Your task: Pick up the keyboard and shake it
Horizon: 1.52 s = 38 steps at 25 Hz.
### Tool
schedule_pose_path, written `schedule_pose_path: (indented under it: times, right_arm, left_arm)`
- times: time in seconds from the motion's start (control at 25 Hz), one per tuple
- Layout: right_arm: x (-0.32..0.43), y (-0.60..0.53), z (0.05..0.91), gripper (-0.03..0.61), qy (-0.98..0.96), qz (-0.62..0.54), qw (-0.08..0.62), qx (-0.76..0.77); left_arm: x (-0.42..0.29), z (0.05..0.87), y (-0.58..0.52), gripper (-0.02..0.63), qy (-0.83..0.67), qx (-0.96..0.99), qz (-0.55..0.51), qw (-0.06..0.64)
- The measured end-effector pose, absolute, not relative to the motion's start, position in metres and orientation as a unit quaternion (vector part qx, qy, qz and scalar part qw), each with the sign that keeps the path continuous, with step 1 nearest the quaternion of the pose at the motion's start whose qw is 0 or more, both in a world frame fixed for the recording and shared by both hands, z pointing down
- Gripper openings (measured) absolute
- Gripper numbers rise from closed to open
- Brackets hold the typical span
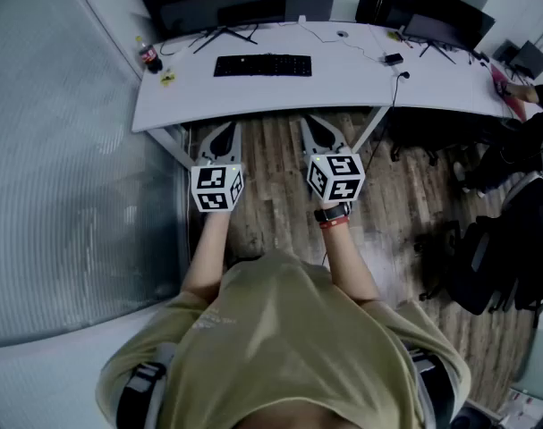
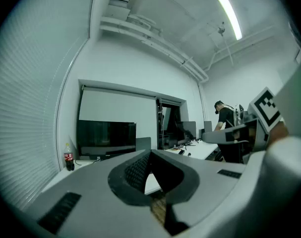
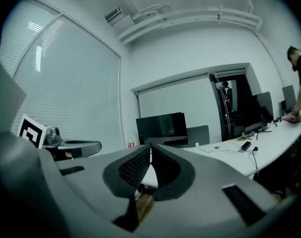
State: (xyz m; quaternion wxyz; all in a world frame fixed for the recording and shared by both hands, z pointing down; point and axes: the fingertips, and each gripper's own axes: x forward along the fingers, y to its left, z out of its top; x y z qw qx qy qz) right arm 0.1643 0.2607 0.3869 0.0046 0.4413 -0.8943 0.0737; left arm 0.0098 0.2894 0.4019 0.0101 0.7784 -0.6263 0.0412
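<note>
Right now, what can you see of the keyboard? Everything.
The keyboard is a black, flat rectangle with dark keys, probably plastic. It lies flat on the white desk, left of centre, long side along the front edge, just this side of a monitor stand. Only the desk touches it; the left gripper and right gripper are shut, empty, short of the desk.

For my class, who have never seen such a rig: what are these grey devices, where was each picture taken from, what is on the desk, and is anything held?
A person holds a two-jaw gripper in each hand: left gripper and right gripper, each carrying a marker cube. The head view looks down from the person's head; each gripper view looks along its own jaws. On the desk are a keyboard and a bottle. Both grippers are shut and empty, short of the desk.
</note>
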Motion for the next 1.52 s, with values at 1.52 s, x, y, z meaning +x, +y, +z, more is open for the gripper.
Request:
schedule_pose_path:
  times: [1.52]
  right_arm:
    - [0.115, 0.085, 0.432, 0.034, -0.877, 0.151, 0.045, 0.454]
  left_arm:
    - [-0.035, 0.434, 0.116, 0.020, -0.610, 0.789, 0.049, 0.059]
